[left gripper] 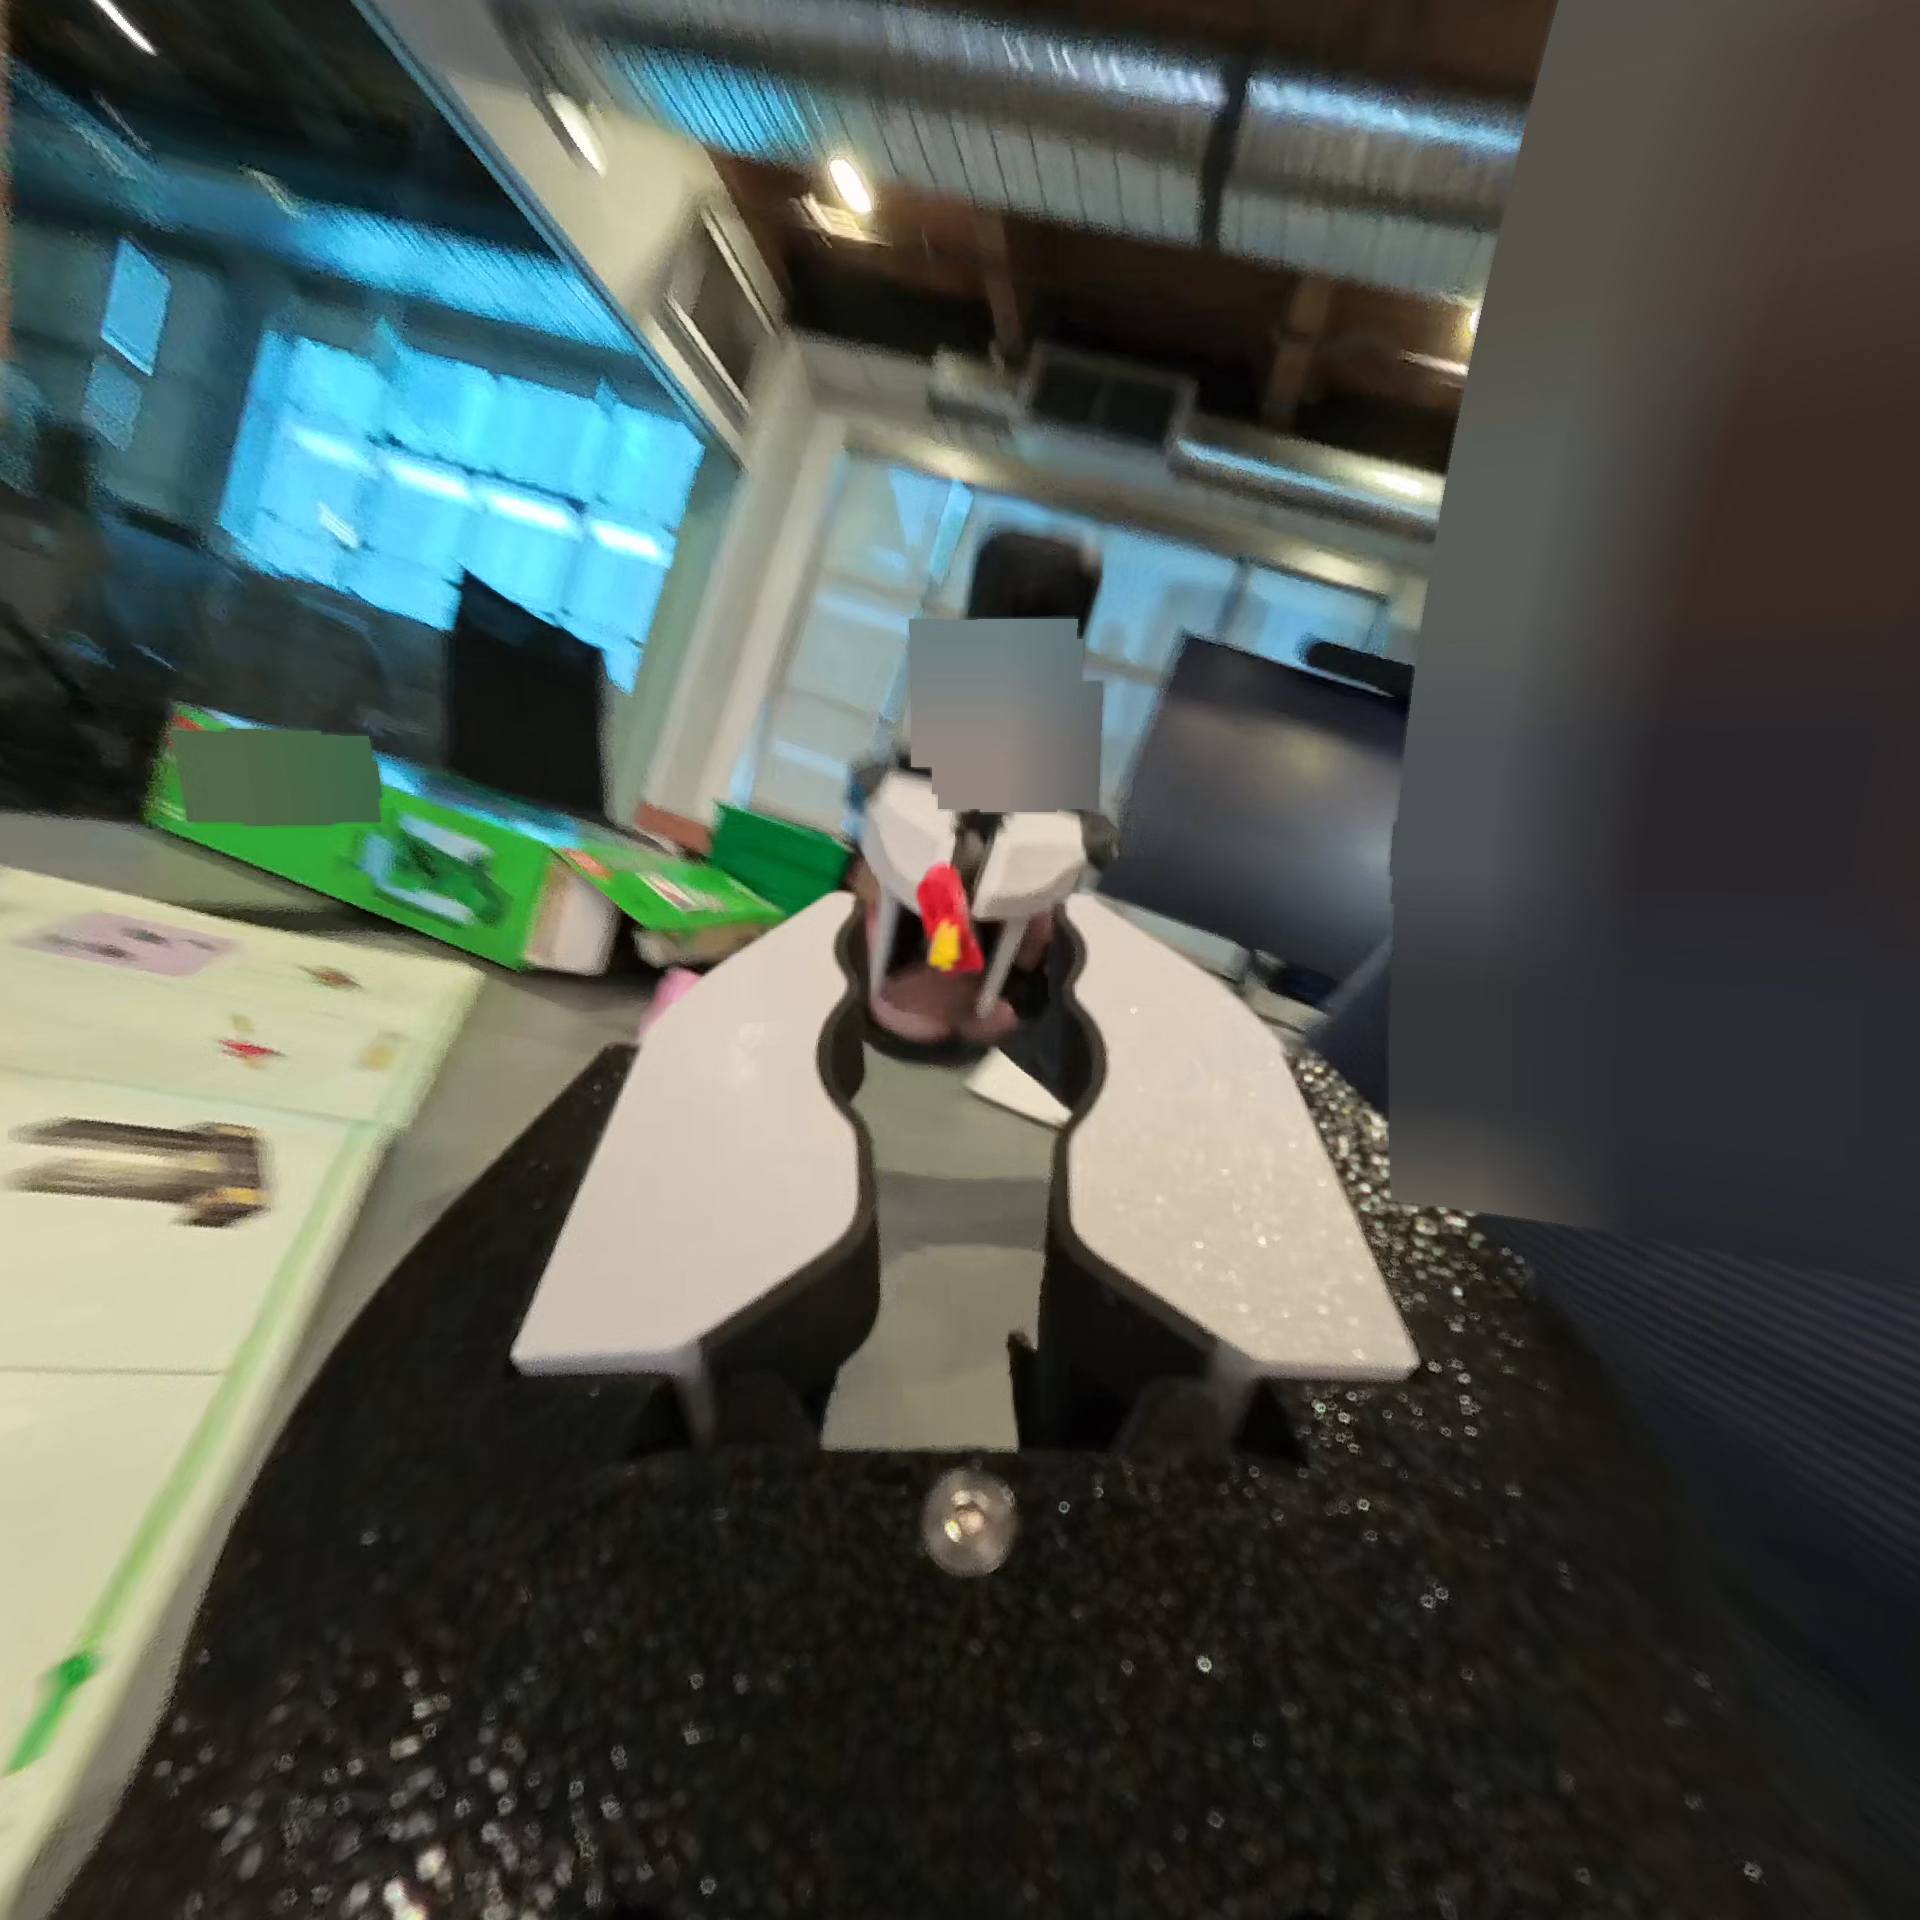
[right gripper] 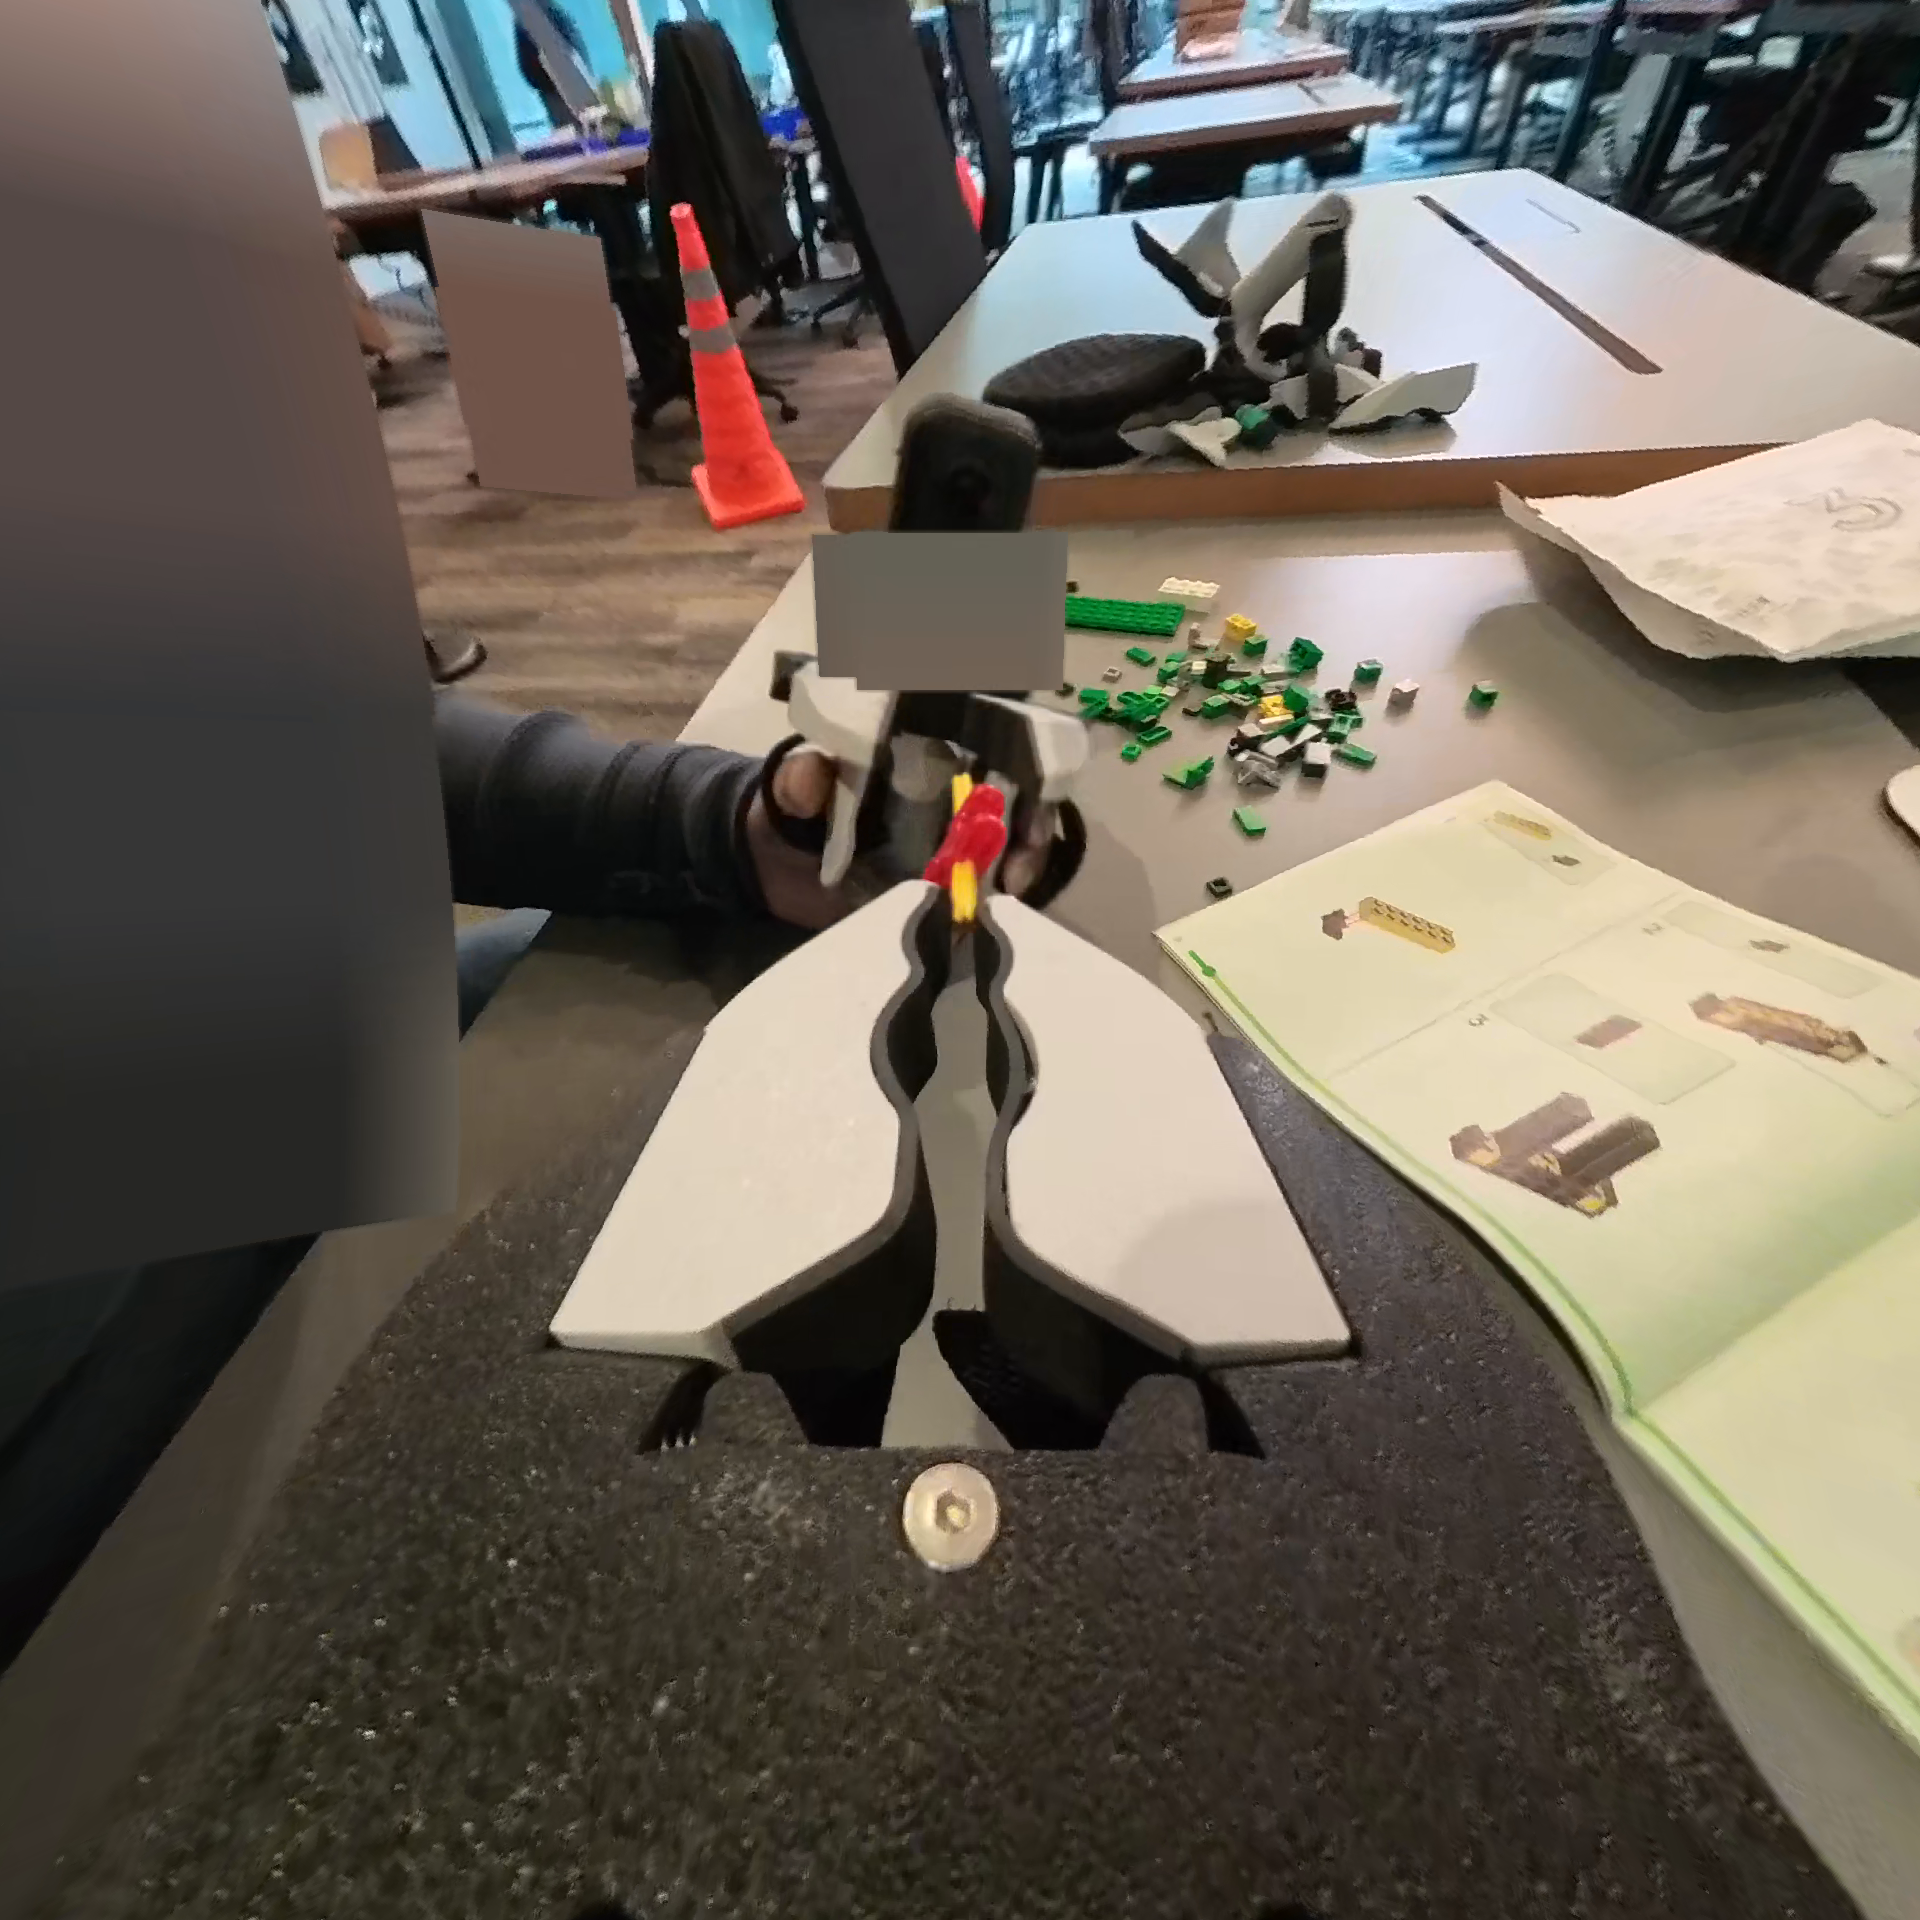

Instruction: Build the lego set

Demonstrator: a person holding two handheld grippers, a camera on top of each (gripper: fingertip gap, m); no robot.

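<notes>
A small red and yellow lego piece (right gripper: 969,836) is held in the air between my two grippers, which face each other. My right gripper (right gripper: 961,909) is shut on its near yellow end. My left gripper (right gripper: 935,790), held by a gloved hand (right gripper: 790,831), is open, with its fingers on either side of the piece's far end. In the left wrist view my left gripper (left gripper: 961,925) is open, with the piece (left gripper: 948,920) just beyond its tips, held by my right gripper (left gripper: 943,971).
Loose green, grey and yellow bricks (right gripper: 1247,707) and a green plate (right gripper: 1122,613) lie on the grey table (right gripper: 1558,748). The open instruction booklet (right gripper: 1558,1091) lies at the right. A paper bag (right gripper: 1745,551) is behind it. A green box (left gripper: 416,862) lies behind the booklet (left gripper: 156,1091). My left and right fingertips are right by each other.
</notes>
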